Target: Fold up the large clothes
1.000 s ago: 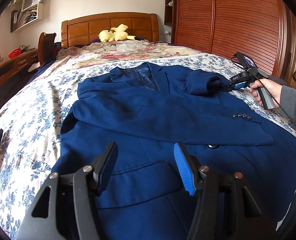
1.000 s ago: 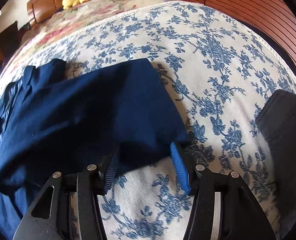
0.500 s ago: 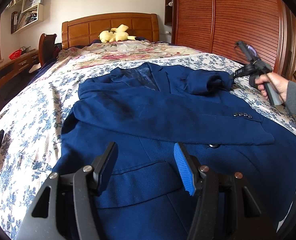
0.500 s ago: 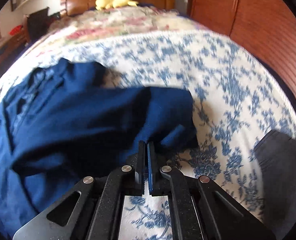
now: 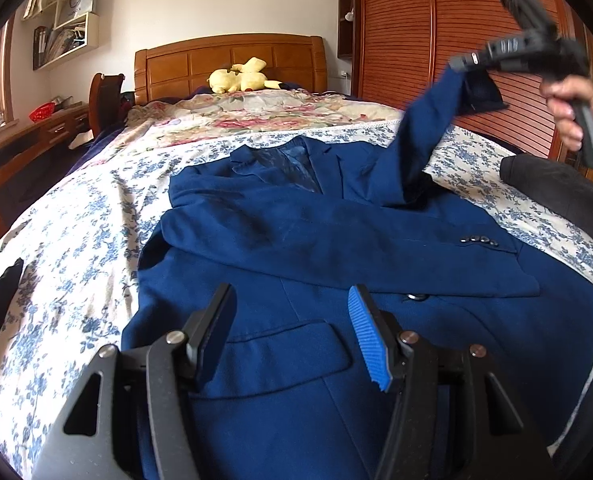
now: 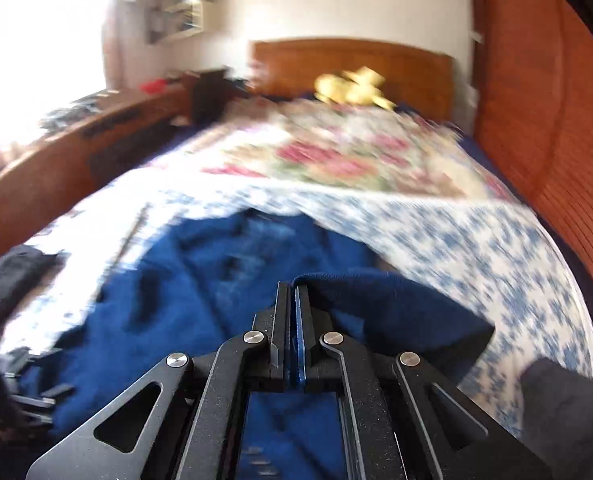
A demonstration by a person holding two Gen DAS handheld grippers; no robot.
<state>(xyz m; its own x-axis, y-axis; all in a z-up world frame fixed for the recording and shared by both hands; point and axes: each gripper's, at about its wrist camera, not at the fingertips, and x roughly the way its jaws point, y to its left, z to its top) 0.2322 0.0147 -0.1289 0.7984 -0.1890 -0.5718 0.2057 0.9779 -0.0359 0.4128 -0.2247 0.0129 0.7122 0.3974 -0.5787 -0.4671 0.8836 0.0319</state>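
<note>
Lying flat, navy jacket [image 5: 336, 240], sleeve [image 5: 424, 132] seemingly lifted

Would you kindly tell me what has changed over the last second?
The right tongs closed on the sleeve cuff and lifted it off the bed. The left tongs stayed open above the blue jacket, which otherwise lies as before.

- Right wrist view: motion-blurred throughout; bedspread [image 6: 476, 240] print unreadable, yellow plush toy [image 6: 352, 88] at the headboard reduced to a smear.
- Blue jacket [image 5: 336, 240]: hem and lower front cut off by the left wrist view's bottom edge, behind the left gripper [image 5: 292, 332].
- Right gripper [image 5: 462, 62]: blurred above the jacket; sleeve cuff [image 5: 452, 92] pinched there, cuff buttons not discernible.
- Shelf [image 5: 68, 28] contents beside the headboard: too small to identify.
</note>
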